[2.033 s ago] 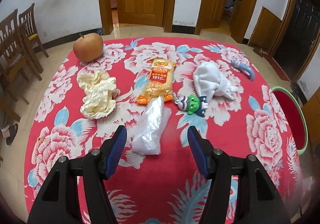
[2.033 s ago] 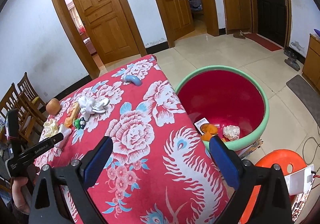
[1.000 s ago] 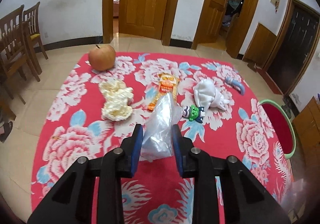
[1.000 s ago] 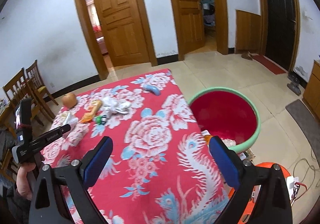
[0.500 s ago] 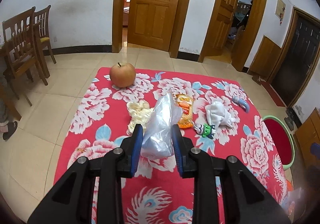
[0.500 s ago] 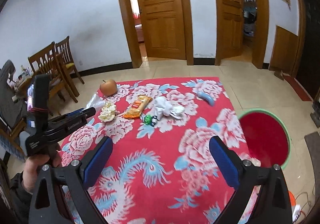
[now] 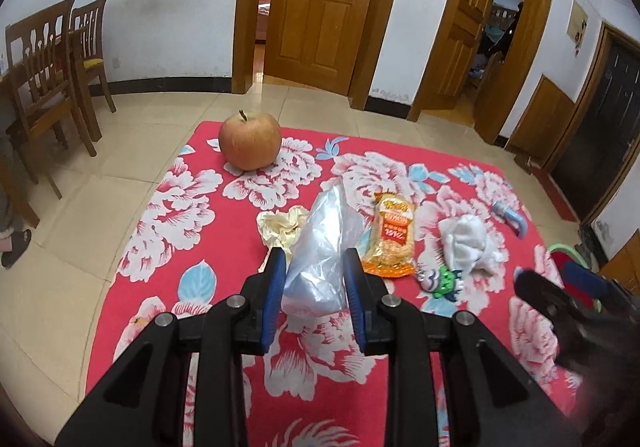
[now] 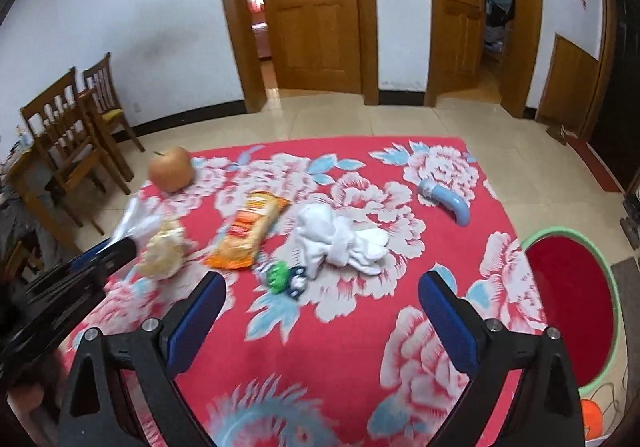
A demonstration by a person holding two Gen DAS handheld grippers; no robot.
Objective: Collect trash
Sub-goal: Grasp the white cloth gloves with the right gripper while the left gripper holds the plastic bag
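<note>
Left hand-held gripper (image 7: 314, 293) is clamped on a clear plastic bag (image 7: 320, 267), lifted above the red floral surface (image 7: 168, 215). Right hand-held gripper (image 8: 322, 311) stands wide apart, empty. Beyond lie crumpled paper (image 7: 280, 227), snack packet (image 7: 392, 239), white cloth (image 8: 340, 239), toy (image 8: 284, 279); apple (image 7: 250, 141) farthest. Basin (image 8: 568, 307) right.

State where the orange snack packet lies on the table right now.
In the right wrist view the orange snack packet lies left of centre on the floral tablecloth, between the crumpled yellow wrapper and the white cloth.
</note>
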